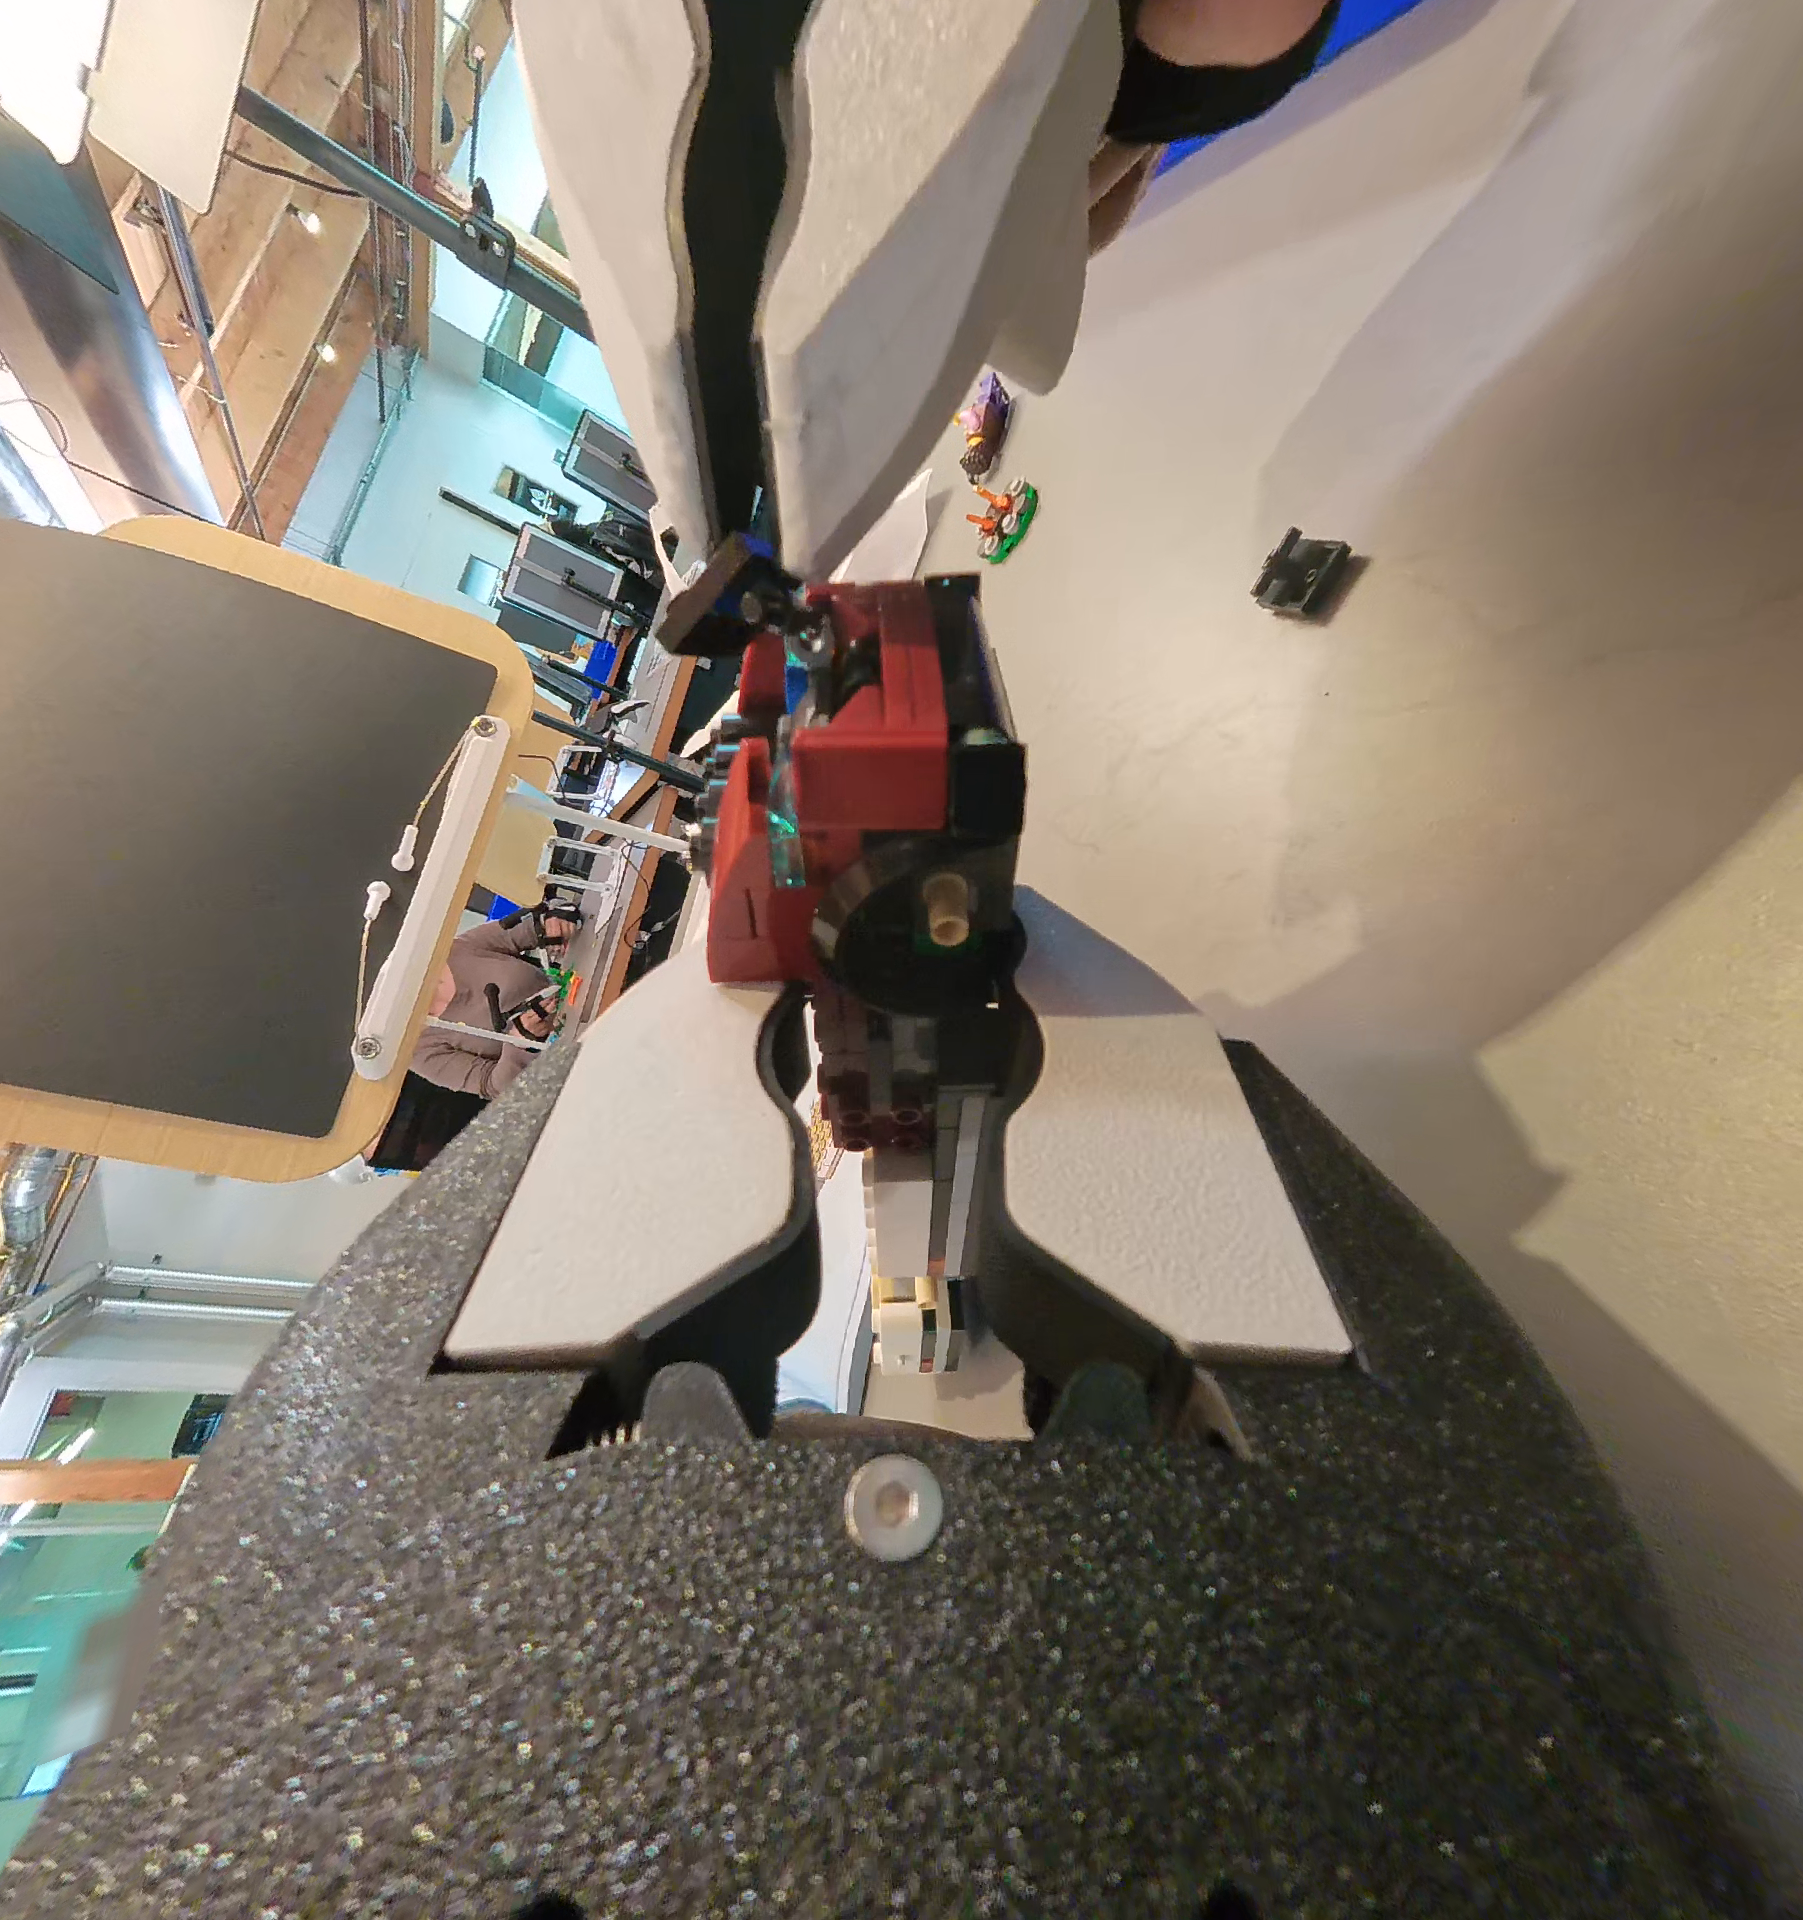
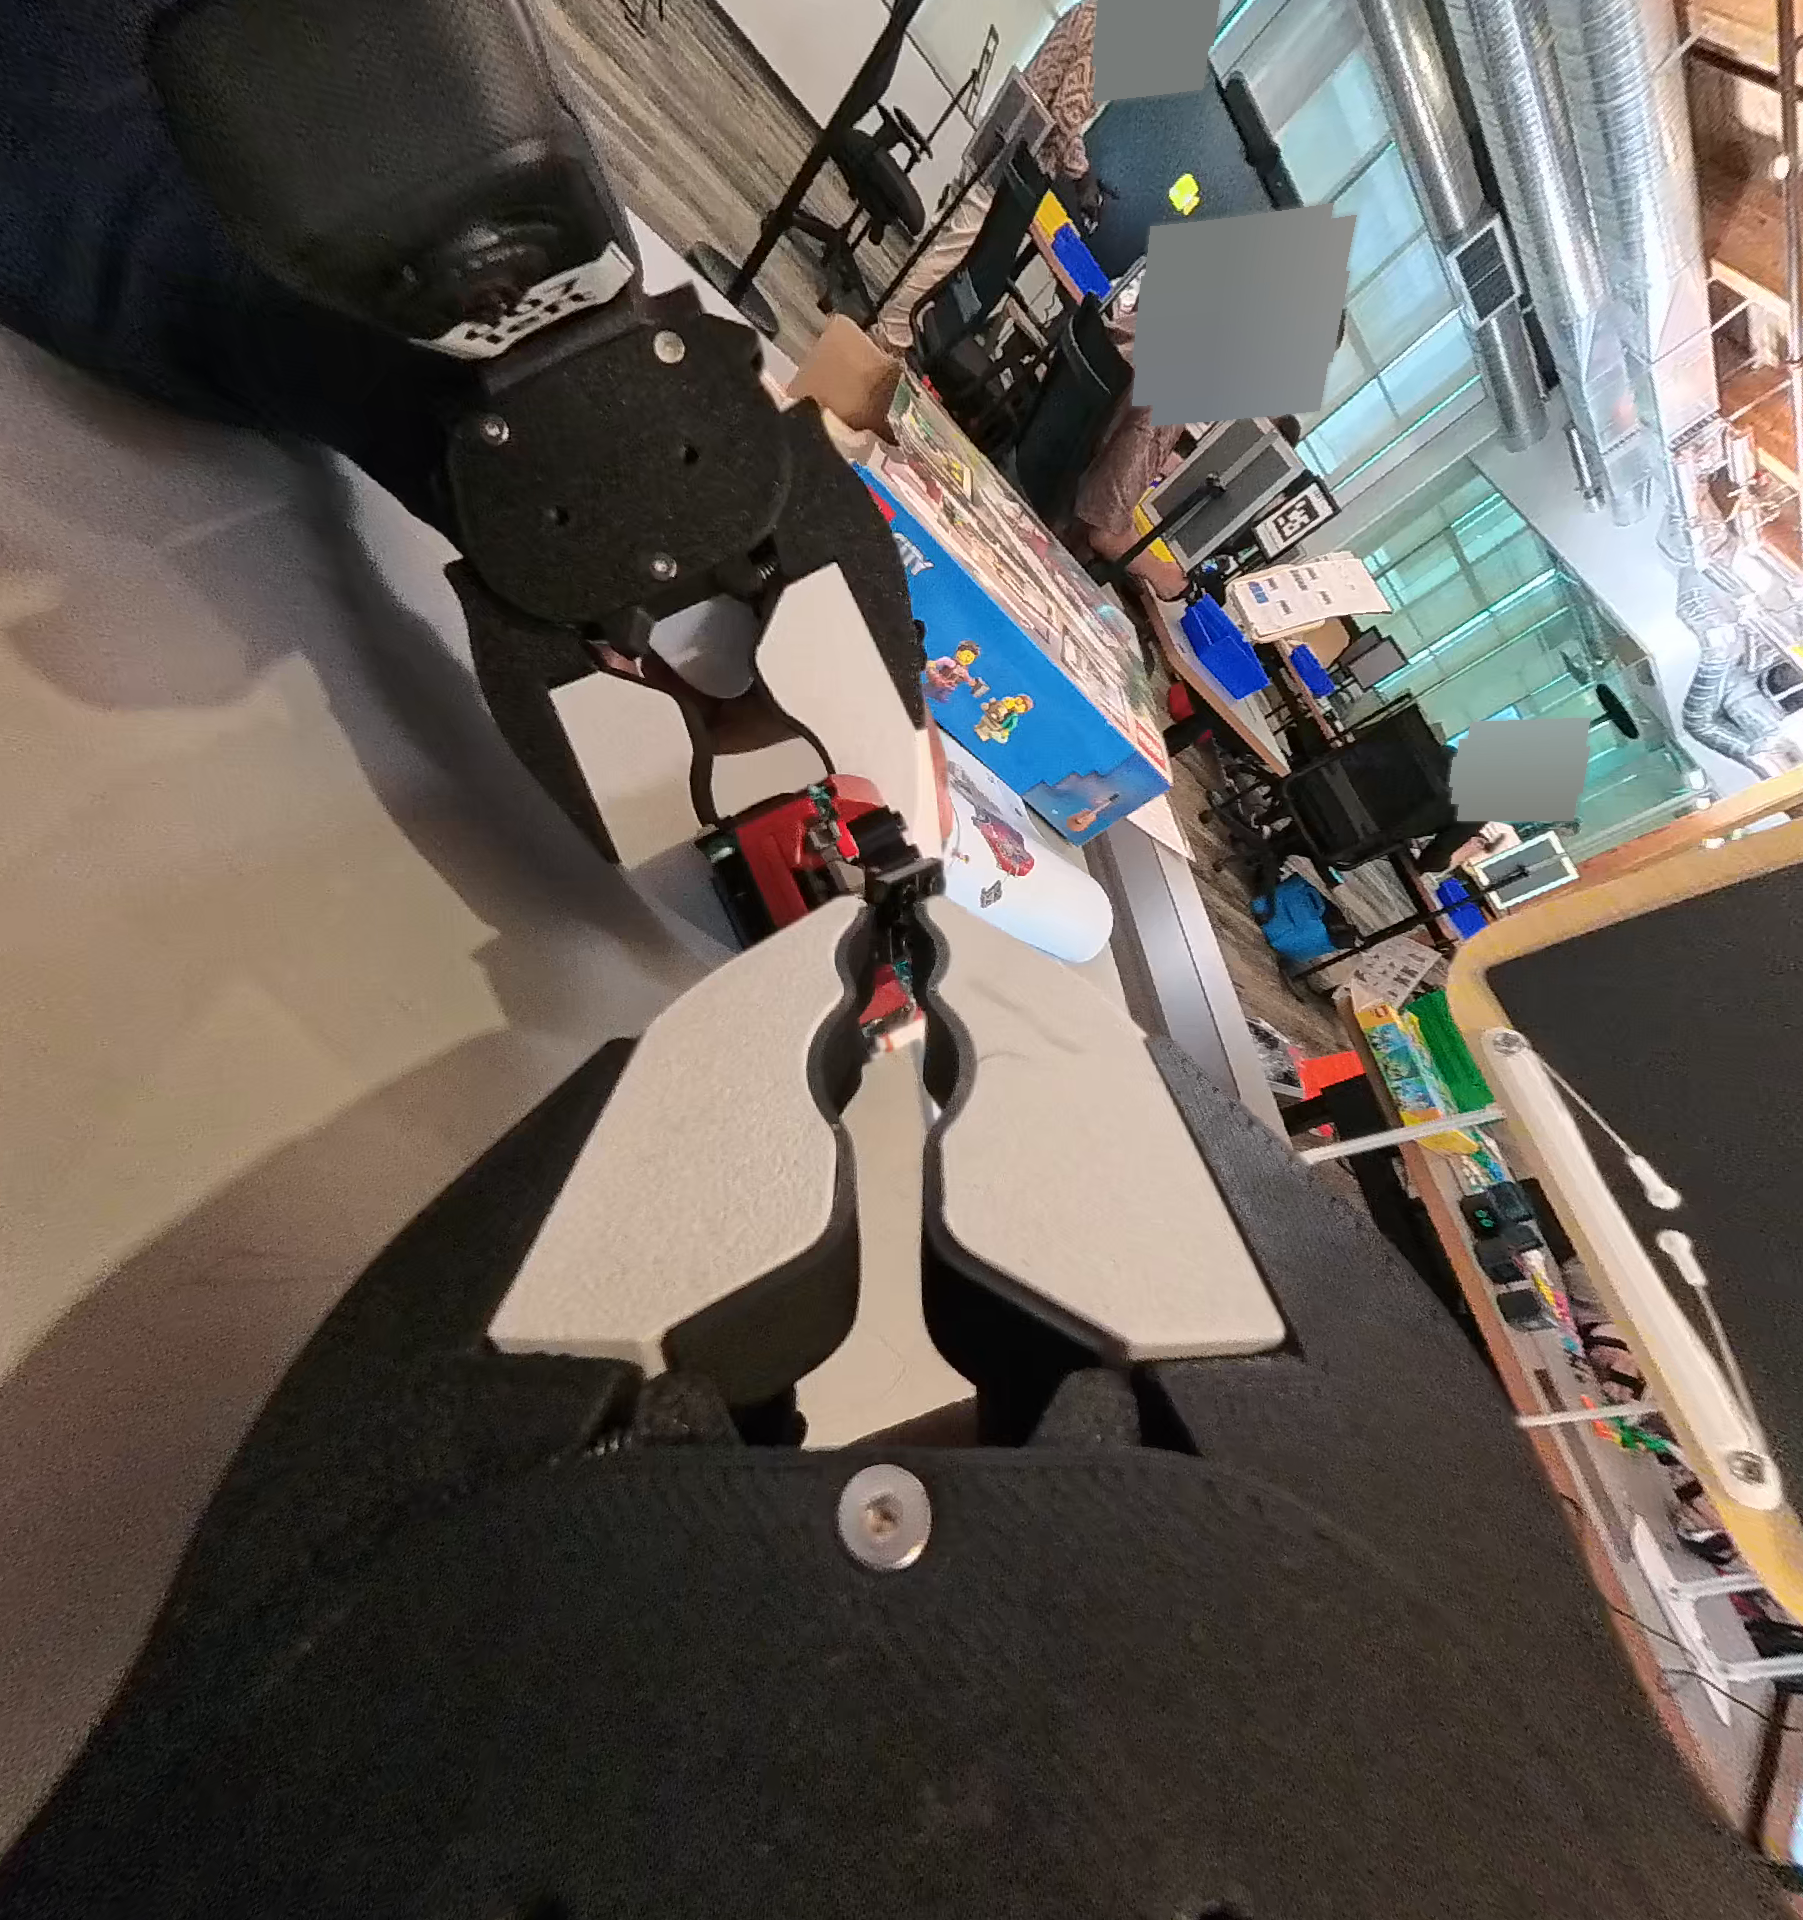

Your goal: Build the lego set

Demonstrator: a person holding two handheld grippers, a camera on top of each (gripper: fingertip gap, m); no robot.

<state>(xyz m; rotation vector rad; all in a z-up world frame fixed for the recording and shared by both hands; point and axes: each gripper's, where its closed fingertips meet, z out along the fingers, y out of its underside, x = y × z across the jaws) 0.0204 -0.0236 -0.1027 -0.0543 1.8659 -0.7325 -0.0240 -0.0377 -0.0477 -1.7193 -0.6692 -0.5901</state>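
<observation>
One brick model (red, black); two claws grip it.

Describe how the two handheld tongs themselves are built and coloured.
Both tongs have speckled black bodies with a silver screw, and pale grey fingers edged by wavy black pads. The left one carries a black-and-white patterned marker. A dark sleeve shows.

Open tabletop beside brick model, seemingly
</observation>
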